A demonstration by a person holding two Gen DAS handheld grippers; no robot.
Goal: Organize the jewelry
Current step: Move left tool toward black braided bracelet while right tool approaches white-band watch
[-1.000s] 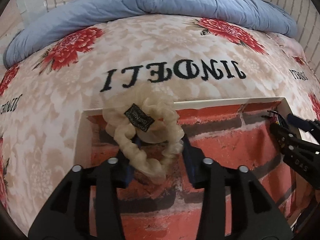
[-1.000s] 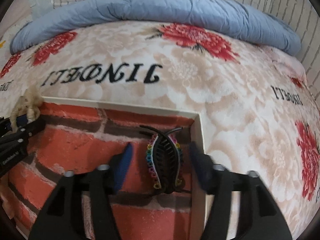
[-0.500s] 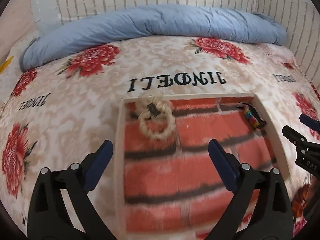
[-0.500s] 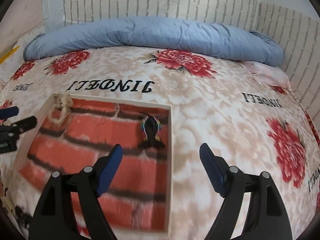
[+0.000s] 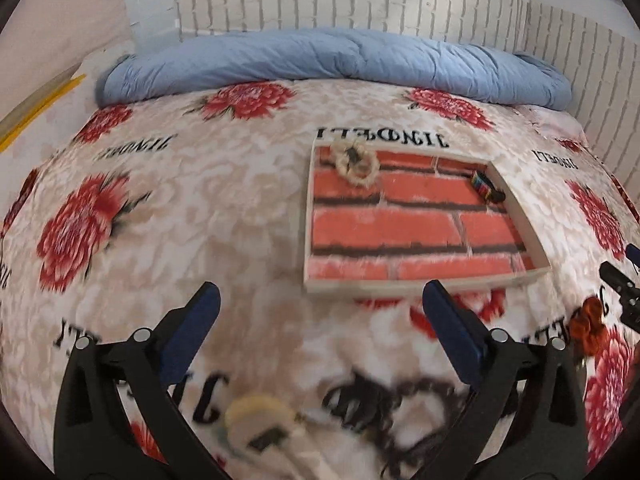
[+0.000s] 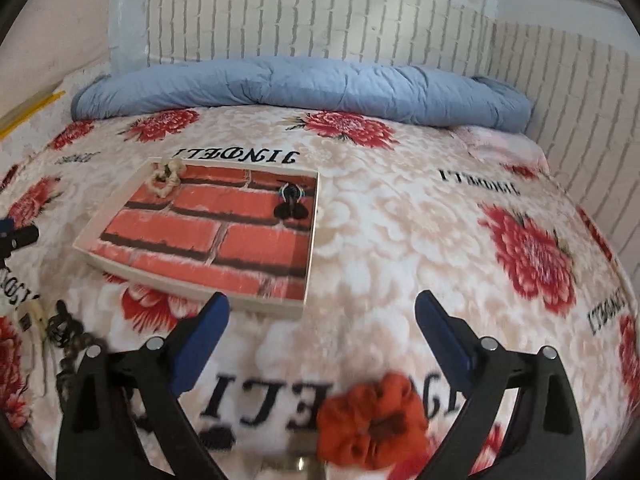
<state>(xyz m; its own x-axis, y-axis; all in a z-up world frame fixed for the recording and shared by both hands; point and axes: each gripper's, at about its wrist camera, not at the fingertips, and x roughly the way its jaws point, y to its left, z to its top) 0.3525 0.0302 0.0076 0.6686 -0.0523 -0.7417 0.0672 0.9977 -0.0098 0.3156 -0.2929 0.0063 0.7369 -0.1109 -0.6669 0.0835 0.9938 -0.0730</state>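
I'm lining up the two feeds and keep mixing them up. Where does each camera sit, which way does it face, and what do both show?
Left wrist: sits on the left gripper, looks down across the floral bedspread at the brick-patterned shallow tray; its open blue-padded fingers show, with the right gripper at the right edge.
Right wrist: sits on the right gripper, the tray to its left, an orange fabric scrunchie below; its jaws are opening, nothing between them.
Shared: tray, cream scrunchie, black hair claw clip, blue quilt.

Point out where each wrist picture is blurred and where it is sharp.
Left wrist view: near bedspread and the cream scrunchie at the bottom are smeared; the brick-patterned tray is sharper. Right wrist view: the orange scrunchie is soft, the tray's black hair claw fairly crisp.
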